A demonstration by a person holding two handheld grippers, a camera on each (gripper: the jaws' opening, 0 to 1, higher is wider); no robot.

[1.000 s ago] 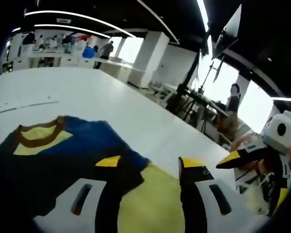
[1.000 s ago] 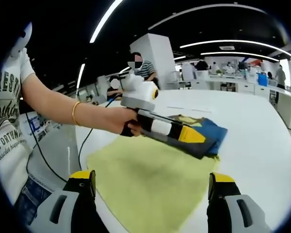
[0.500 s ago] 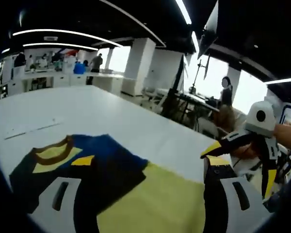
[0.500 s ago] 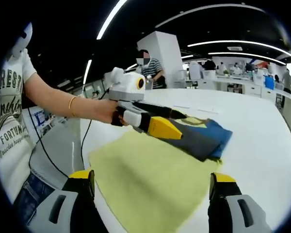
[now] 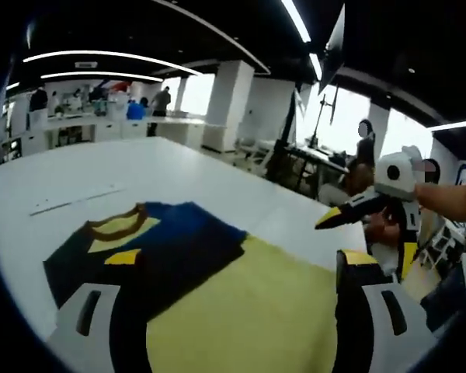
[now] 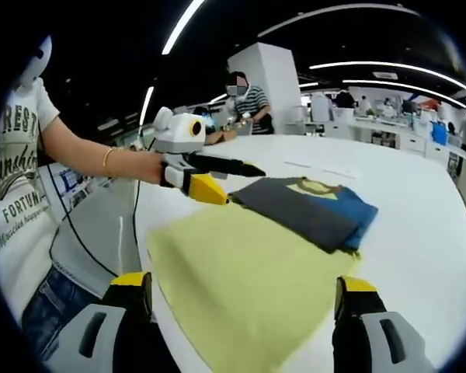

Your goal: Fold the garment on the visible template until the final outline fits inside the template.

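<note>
Open-plan lab/office floor: dark ceiling with long LED light strips (image 5: 109, 56), white columns (image 6: 268, 85), long white counter (image 5: 171, 175), more workbenches (image 6: 388, 134) behind, people at desks, studio light stand (image 5: 320, 128) by the windows.

The white surface (image 6: 419, 202) lies bare and wide beyond the folded garment (image 6: 311, 208) and to its far side, giving open passage there. The yellow template (image 6: 248, 272) lies flat, and so does the garment on its far end, so both can be passed over. The left gripper (image 6: 217, 175) hangs above the template's near corner, jaws apart, blocking that edge. A thin pale strip (image 5: 74, 199) lies on the surface, well apart from the garment. The right gripper (image 5: 346, 217) hovers off the surface's edge.
</note>
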